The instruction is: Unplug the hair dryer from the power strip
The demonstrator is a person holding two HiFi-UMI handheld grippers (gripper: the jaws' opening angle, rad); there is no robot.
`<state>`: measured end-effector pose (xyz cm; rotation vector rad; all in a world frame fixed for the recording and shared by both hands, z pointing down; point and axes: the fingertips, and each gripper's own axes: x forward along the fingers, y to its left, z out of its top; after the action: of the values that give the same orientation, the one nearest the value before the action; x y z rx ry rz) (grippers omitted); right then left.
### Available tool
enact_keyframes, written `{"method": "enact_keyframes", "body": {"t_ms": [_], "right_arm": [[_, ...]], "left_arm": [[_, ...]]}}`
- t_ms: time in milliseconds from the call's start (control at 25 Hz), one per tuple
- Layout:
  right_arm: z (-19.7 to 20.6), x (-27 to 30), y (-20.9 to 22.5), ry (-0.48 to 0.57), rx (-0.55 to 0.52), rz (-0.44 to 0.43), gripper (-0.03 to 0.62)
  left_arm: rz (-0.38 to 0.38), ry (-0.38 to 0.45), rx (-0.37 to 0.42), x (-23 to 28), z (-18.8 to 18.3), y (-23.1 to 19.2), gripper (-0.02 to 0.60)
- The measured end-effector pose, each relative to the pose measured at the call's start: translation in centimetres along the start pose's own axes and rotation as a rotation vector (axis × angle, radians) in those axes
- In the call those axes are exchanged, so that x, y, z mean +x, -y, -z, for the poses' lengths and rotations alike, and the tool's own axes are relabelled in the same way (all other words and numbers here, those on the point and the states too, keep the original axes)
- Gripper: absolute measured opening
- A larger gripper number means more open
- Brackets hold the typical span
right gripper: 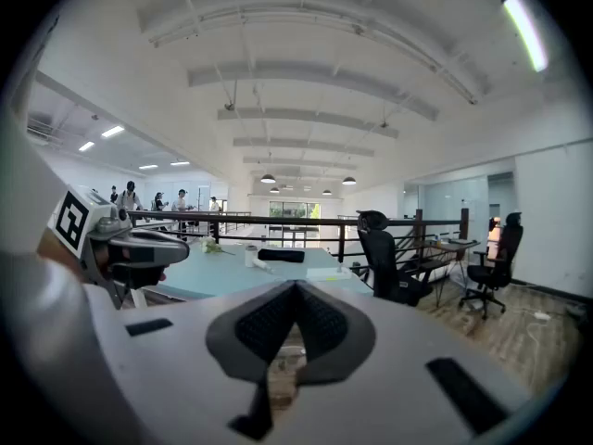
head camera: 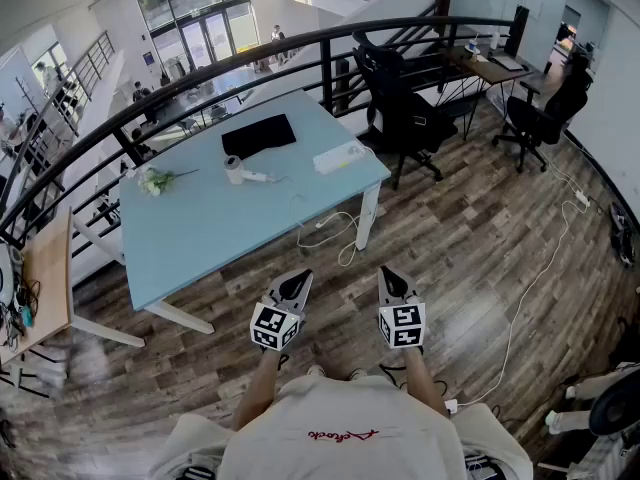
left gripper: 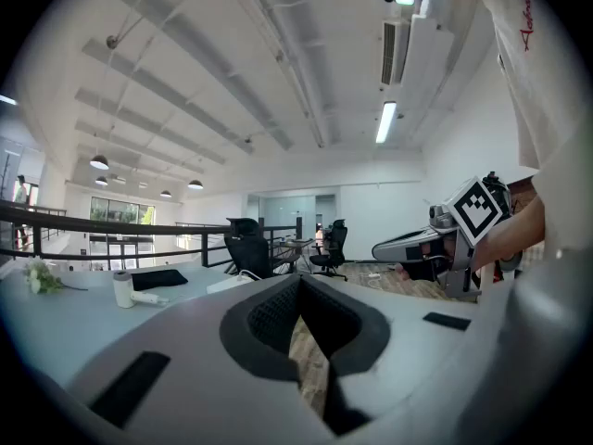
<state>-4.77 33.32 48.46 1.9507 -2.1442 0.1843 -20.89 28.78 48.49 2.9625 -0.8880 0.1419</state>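
Head view: left gripper (head camera: 297,281) and right gripper (head camera: 391,277) are hanging closed and empty, hair dryer (head camera: 243,174) sitting well ahead on the surface (head camera: 215,233).

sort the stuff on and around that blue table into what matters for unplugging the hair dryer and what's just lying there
For the job:
- hair dryer
- power strip
- white cord hanging off the table edge
- left gripper and right gripper, both shut and empty

Just lying about:
- black cloth
- flowers
- office chair
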Motion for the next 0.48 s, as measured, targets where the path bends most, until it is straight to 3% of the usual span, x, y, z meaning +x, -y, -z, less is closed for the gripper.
{"method": "enact_keyframes", "body": {"t_ms": [480], "right_arm": [[0.50,-0.96,-0.38,-0.009,0.007,0.012,0.015]], "left_arm": [[0.000,-0.007,-0.005,-0.54,0.10,0.45,0.006]]}}
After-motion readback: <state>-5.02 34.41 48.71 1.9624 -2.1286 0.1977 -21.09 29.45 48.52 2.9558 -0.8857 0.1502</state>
